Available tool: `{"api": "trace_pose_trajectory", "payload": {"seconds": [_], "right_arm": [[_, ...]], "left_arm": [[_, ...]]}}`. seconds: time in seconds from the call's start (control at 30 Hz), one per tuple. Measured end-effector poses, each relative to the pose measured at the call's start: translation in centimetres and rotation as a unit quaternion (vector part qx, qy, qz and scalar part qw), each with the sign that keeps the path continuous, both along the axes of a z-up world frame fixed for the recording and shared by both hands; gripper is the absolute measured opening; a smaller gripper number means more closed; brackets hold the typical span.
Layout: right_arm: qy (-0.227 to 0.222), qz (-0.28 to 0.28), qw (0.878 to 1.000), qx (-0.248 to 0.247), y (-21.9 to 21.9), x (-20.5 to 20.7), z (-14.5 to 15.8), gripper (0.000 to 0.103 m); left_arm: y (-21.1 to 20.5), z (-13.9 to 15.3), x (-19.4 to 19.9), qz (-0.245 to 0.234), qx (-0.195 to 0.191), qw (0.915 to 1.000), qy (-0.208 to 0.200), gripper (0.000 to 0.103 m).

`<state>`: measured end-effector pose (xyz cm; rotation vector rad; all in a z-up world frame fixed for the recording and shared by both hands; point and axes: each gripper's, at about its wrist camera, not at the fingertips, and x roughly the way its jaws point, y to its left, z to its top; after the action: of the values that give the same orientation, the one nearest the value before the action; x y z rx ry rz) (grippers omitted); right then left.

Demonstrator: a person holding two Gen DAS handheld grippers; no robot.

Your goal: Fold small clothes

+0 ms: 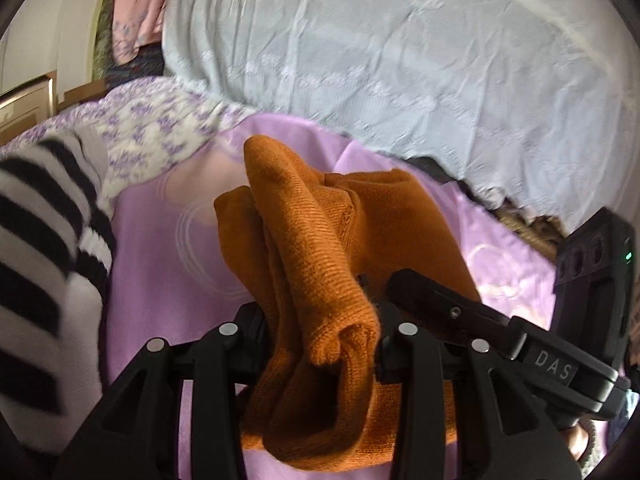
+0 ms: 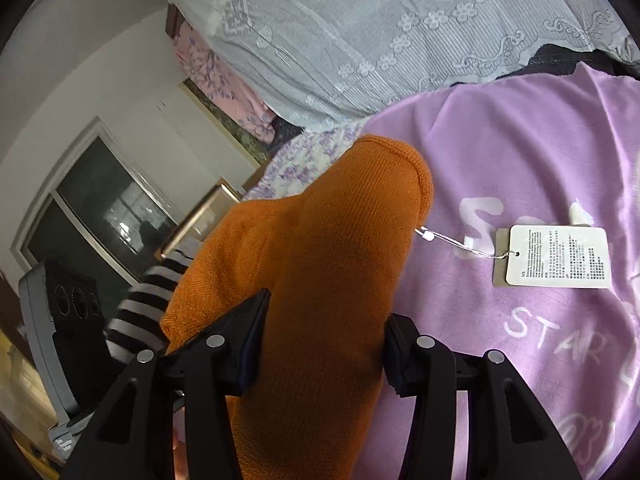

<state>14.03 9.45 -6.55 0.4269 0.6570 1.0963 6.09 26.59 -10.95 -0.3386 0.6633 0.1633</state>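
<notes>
An orange knit garment (image 1: 316, 252) lies bunched on a lilac printed sheet (image 1: 160, 264). My left gripper (image 1: 320, 340) is shut on a thick fold of the garment. In the right wrist view the same orange garment (image 2: 320, 264) runs between the jaws of my right gripper (image 2: 324, 356), which is shut on it. A white paper tag (image 2: 558, 256) on a string hangs from the garment and rests on the lilac sheet (image 2: 500, 160). The right gripper's body (image 1: 520, 344) shows beside the left one.
A pale blue lace bedspread (image 1: 400, 60) covers the bed behind. A black-and-white striped garment (image 1: 44, 248) lies at the left, next to a floral quilt (image 1: 160, 128). A window (image 2: 100, 216) and a grey device (image 2: 60, 320) are off the bed's edge.
</notes>
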Motion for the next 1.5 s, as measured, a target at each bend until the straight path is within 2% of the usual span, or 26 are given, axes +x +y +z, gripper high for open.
{"api": "trace_pose_trajectory", "payload": {"seconds": [0.13,0.27,0.33,0.37,0.4,0.47,0.57,0.63,0.7,0.8,0.87,0.9,0.97,1.2,1.33,1.4,1.5], "right_arm": [[0.025,0.005,0.999,-0.029,1.6,2.0,-2.6,0.05],[0.026,0.016,0.998,-0.052,2.2,2.6,-4.2,0.052],[0.028,0.018,0.998,-0.053,2.1,2.6,-4.3,0.052],[0.029,0.018,0.998,-0.053,2.1,2.6,-4.4,0.053],[0.029,0.017,0.998,-0.052,2.1,2.6,-4.4,0.053],[0.016,0.006,0.998,-0.057,1.8,1.9,-4.0,0.055],[-0.048,-0.032,0.996,-0.074,0.7,0.2,-2.5,0.056],[-0.087,-0.059,0.991,-0.077,-0.5,-1.0,-1.7,0.056],[-0.097,-0.079,0.989,-0.082,-1.6,-1.6,-1.5,0.056],[-0.06,-0.082,0.991,-0.093,-2.4,-0.8,-3.1,0.057],[-0.03,-0.074,0.992,-0.098,-2.2,0.1,-4.2,0.067],[-0.021,-0.07,0.993,-0.096,-2.2,0.4,-4.5,0.068],[-0.02,-0.07,0.993,-0.098,-2.1,0.4,-4.7,0.071],[-0.049,-0.097,0.99,-0.09,-3.0,-1.3,-4.6,0.071],[-0.069,-0.115,0.987,-0.091,-4.2,-3.4,-4.5,0.072],[-0.078,-0.123,0.985,-0.095,-4.9,-4.5,-4.5,0.073],[-0.075,-0.13,0.983,-0.103,-6.1,-5.7,-4.8,0.079]], "left_arm": [[0.6,-3.2,1.6,0.014,-0.003,0.9989,0.044,0.036],[0.9,-4.7,2.1,0.016,0.001,0.9979,0.063,0.039],[1.1,-5.1,2.0,0.023,-0.002,0.9975,0.067,0.045],[1.3,-5.2,2.0,0.028,-0.006,0.9972,0.07,0.053],[1.6,-5.4,1.9,0.036,-0.01,0.9966,0.074,0.066],[2.3,-5.7,1.4,0.056,-0.023,0.9948,0.082,0.079],[2.3,-4.8,0.5,0.061,-0.033,0.9943,0.081,0.079],[1.9,-3.9,-0.2,0.071,-0.014,0.995,0.069,0.078],[1.3,-2.9,-0.7,0.076,0.009,0.9953,0.06,0.079],[1.1,-3.8,0.1,0.089,0.034,0.9913,0.091,0.08],[0.8,-4.9,0.9,0.093,0.064,0.9864,0.119,0.087],[0.5,-5.4,1.3,0.098,0.082,0.9836,0.127,0.091],[0.4,-5.5,1.4,0.101,0.094,0.9818,0.131,0.092],[-0.5,-4.3,-0.1,0.09,0.083,0.9871,0.104,0.088],[-3.4,-3.1,-1.9,0.084,0.131,0.9841,0.085,0.09],[-4.4,-2.6,-3.0,0.085,0.149,0.9823,0.075,0.096],[-5.3,-1.9,-4.8,0.086,0.15,0.9828,0.064,0.097]]}}
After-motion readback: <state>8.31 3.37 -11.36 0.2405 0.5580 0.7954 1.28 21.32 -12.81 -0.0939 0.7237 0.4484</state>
